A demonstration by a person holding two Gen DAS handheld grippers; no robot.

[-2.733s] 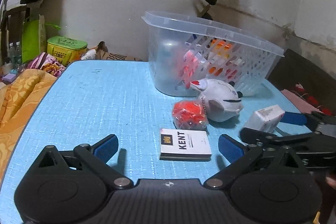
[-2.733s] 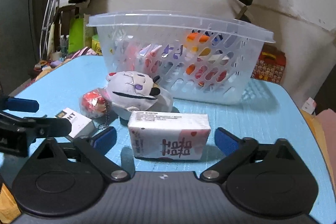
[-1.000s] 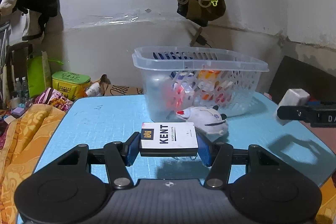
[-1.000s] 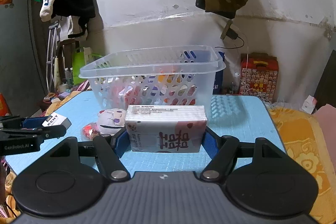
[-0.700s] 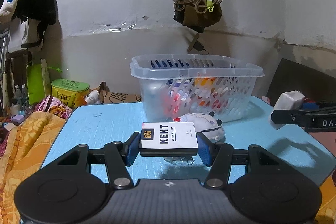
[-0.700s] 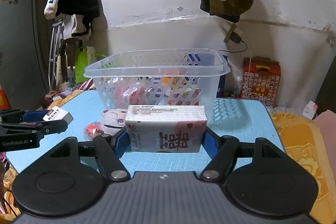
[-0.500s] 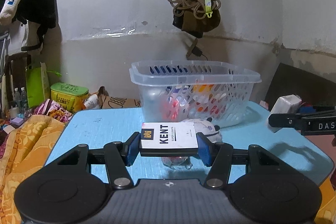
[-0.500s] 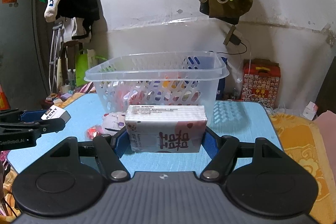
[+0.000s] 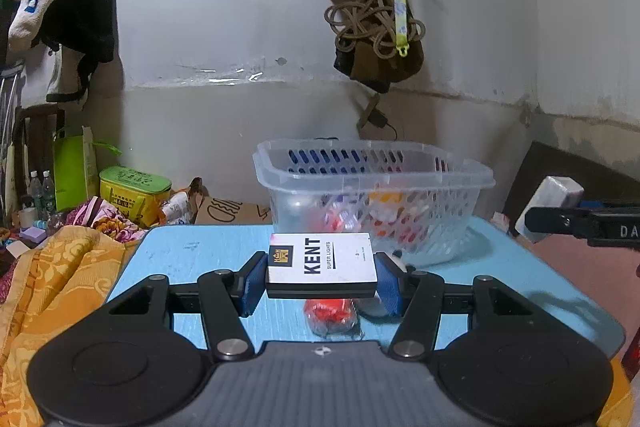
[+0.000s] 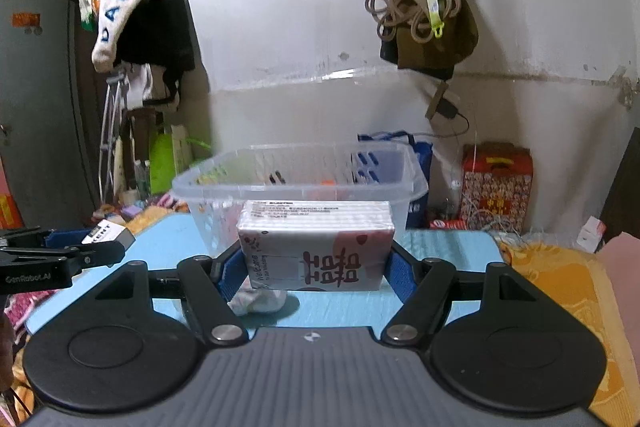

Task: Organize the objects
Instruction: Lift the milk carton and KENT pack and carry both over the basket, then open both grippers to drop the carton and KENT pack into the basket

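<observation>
My left gripper point(image 9: 322, 281) is shut on a white KENT cigarette pack point(image 9: 322, 261) and holds it above the blue table point(image 9: 192, 255), in front of the clear plastic basket point(image 9: 372, 183). My right gripper point(image 10: 314, 269) is shut on a white tissue pack point(image 10: 316, 247) with red characters, held just in front of the basket point(image 10: 296, 179). A red packet point(image 9: 330, 313) and a white plush toy point(image 9: 376, 305) lie on the table below the left gripper. The plush point(image 10: 258, 301) also shows under the right gripper. The basket holds several colourful small items.
Orange patterned cloth point(image 9: 52, 287) lies left of the table and more of it point(image 10: 556, 279) lies to the right. A green tin point(image 9: 134, 193) and a cardboard box point(image 9: 228, 207) sit behind the table. A red gift box point(image 10: 496, 183) stands by the wall. Bags hang above.
Both grippers closed on their objects, lifted them off the table and have risen higher; the basket rim now sits lower in both views and closer in the right wrist view.
</observation>
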